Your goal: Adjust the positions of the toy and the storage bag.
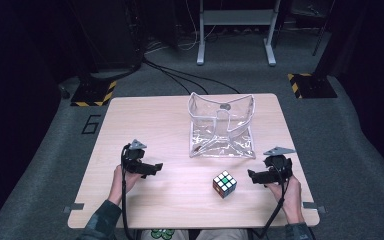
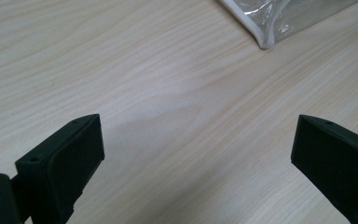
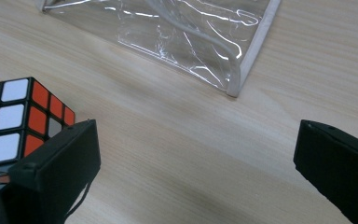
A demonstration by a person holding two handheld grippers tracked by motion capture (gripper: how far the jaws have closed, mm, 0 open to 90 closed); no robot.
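Both tongs are seen released, jaws wide: left gripper [image 1: 156, 167] over bare table [image 1: 145, 120], right gripper [image 1: 252, 175] just beside the Rubik's cube [image 1: 224, 184], which sits at its 9 o'clock. Clear plastic pouch [image 1: 222, 127] lies at 12. Risk judged: a glancing jaw could shove the cube away.

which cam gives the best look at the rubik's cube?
The high view: the whole cube shows there, top and two sides, on the table between the grippers and nearer the right gripper. The right gripper view has it closer and sharper but cut off at the left edge and behind a jaw. The left gripper view faces bare wood and the bag's corner.
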